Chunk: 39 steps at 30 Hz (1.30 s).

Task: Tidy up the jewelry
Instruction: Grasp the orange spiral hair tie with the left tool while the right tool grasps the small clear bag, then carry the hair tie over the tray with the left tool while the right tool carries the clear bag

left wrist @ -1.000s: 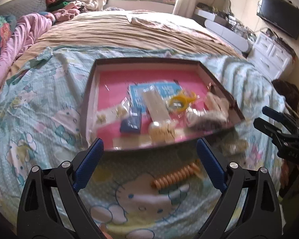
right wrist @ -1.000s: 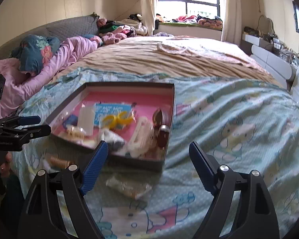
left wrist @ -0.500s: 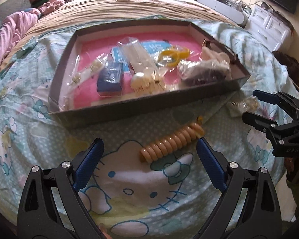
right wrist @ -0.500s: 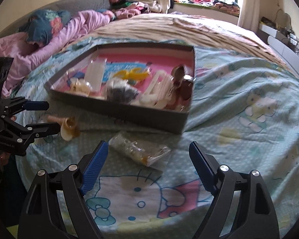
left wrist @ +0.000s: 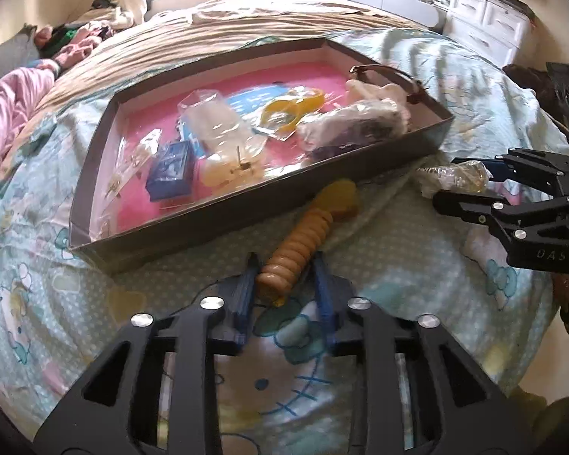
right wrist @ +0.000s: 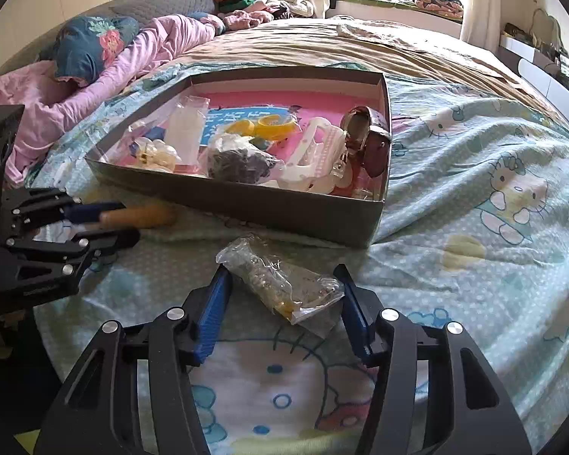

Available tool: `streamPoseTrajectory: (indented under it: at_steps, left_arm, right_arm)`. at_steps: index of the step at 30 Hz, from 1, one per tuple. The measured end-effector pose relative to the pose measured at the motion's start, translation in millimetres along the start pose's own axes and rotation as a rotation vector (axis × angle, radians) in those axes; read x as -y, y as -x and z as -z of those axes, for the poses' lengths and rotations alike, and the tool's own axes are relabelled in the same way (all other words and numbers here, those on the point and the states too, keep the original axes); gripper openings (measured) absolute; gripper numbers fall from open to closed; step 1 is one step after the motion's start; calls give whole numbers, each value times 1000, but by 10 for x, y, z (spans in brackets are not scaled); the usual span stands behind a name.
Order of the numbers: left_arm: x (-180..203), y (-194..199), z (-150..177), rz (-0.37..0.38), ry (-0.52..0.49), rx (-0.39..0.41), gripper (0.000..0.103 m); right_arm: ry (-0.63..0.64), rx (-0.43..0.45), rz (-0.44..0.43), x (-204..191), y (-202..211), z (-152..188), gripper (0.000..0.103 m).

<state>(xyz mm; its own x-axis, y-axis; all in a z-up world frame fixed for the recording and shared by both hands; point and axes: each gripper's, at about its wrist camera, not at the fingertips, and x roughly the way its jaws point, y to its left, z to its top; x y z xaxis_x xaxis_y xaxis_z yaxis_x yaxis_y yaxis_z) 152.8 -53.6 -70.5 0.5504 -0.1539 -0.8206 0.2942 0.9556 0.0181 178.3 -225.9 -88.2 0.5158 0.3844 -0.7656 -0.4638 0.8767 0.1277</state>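
Note:
An orange spiral hair tie (left wrist: 303,235) lies on the cartoon-cat sheet in front of a shallow dark box (left wrist: 208,220) with a pink floor. My left gripper (left wrist: 284,284) is closing, its blue pads pressing the tie's near end; the right wrist view shows the same grip (right wrist: 95,220) on the tie (right wrist: 140,216). A clear bag of small jewelry (right wrist: 277,280) lies before the box (right wrist: 265,204). My right gripper (right wrist: 282,303) straddles the bag and its jaws are closing, with the pads at the bag's ends and no squeeze showing. In the left wrist view that gripper (left wrist: 445,180) sits at the bag (left wrist: 455,174).
The box holds yellow bangles (left wrist: 292,110), a small blue box (left wrist: 170,170), clear bags, a white clip (right wrist: 315,148) and a brown strap (right wrist: 371,136). Pink bedding (right wrist: 95,83) is piled at the bed's left. White drawers (left wrist: 493,26) stand beyond the right edge.
Both grippers came down toward the sheet. The left jaws went from wide open to closed on the orange tie. The right jaws narrowed around the clear bag.

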Motion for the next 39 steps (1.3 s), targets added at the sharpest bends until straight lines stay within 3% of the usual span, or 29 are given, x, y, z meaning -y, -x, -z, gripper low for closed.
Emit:
streamPoseTrajectory:
  at_steps: [6,8,14,22,31,39]
  left_arm:
    - [-52,278,-83,54,25,70,16]
    - [-108,389,-129,76,51,98,11]
    - [-317,583,-215,102,130,147,11]
    - [-514,801,-410,72,193,239,11]
    - [-676,734,-616,49,252,279,11]
    - [-685,544,-689,61,256,263,11]
  right_arm:
    - [8,35,-10,-49,228,-26,52]
    - [15,56,-14,-78,327,-53,52]
    - [32,95,-22,-143,454,-151,52]
    - [43,152,-22,-205,535,-368,52]
    - [52,224,2,-225,519,-711,52]
    - [51,257,19,-196,462,-898,52]
